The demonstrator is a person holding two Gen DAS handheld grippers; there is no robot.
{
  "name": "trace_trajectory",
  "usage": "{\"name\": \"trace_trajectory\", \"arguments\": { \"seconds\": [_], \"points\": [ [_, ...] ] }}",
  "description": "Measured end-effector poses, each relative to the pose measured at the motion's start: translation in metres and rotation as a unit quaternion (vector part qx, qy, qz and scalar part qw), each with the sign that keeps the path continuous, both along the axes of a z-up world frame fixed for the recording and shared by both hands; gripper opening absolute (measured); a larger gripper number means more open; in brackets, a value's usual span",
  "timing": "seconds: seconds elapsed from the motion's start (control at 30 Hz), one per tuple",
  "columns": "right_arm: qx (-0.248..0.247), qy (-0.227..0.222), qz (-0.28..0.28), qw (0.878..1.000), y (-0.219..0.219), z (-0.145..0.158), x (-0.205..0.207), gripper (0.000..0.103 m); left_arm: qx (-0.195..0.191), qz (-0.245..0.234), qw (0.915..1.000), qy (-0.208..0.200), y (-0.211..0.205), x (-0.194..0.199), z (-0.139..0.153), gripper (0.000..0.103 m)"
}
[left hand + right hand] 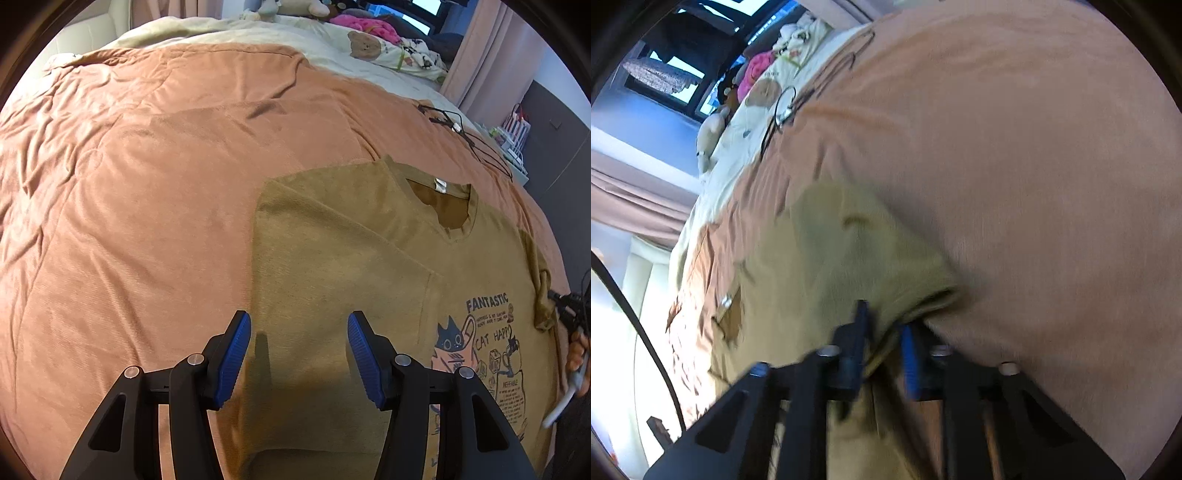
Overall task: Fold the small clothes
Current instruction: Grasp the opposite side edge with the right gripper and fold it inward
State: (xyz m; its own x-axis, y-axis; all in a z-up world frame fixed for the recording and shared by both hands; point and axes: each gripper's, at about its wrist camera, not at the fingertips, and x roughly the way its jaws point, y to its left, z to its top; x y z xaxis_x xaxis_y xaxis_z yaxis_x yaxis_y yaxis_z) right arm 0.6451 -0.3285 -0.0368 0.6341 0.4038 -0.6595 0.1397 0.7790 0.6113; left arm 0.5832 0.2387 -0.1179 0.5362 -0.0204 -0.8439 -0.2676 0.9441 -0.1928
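Blue-padded left hand-held gripper hovers open above the olive-brown cat-print T-shirt, spread flat on the peach bedspread; right hand-held gripper pinches its sleeve, likely to fold inward.

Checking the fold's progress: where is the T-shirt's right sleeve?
In the left wrist view the right sleeve lies at the far right edge, beside the right tongs.

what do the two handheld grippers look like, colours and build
Both look alike. The left gripper has black plastic arms with triangular cut-outs, silver round pivot bolts and two blue ribbed pads. The right gripper, blurred in its own view, shows the same black frame, silver bolts and blue pads.
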Motion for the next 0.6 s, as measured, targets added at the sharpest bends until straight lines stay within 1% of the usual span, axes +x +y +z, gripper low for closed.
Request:
{"name": "trace_trajectory", "arguments": {
  "seconds": [0.07,0.13,0.2,0.27,0.33,0.43,0.53,0.6],
  "points": [
    [-0.018,-0.023,0.009,1.000,0.014,0.013,0.004,0.001,0.000,0.003,1.0000,-0.002,0.005,-0.001,0.000,0.057],
    [-0.038,-0.047,0.032,0.998,0.032,0.029,0.006,0.001,-0.004,0.007,1.0000,-0.003,0.009,-0.001,0.000,0.057],
    [-0.063,-0.068,0.061,0.994,0.051,0.048,0.005,0.001,-0.009,0.011,0.9999,-0.004,0.013,-0.002,-0.001,0.057],
    [-0.083,-0.086,0.091,0.989,0.069,0.061,0.003,0.001,-0.012,0.013,0.9998,-0.004,0.015,-0.003,-0.002,0.057],
    [-0.106,-0.103,0.126,0.981,0.087,0.074,-0.001,0.001,-0.013,0.014,0.9998,-0.005,0.018,-0.005,-0.002,0.057],
    [-0.145,-0.118,0.177,0.966,0.118,0.088,-0.002,0.001,-0.016,0.016,0.9997,-0.007,0.021,-0.007,-0.001,0.057],
    [-0.176,-0.119,0.214,0.953,0.141,0.093,0.002,0.001,-0.018,0.019,0.9996,-0.007,0.024,-0.010,-0.002,0.057],
    [-0.196,-0.113,0.242,0.944,0.160,0.090,0.004,0.001,-0.021,0.021,0.9995,-0.008,0.026,-0.012,-0.003,0.057]
  ]
}}
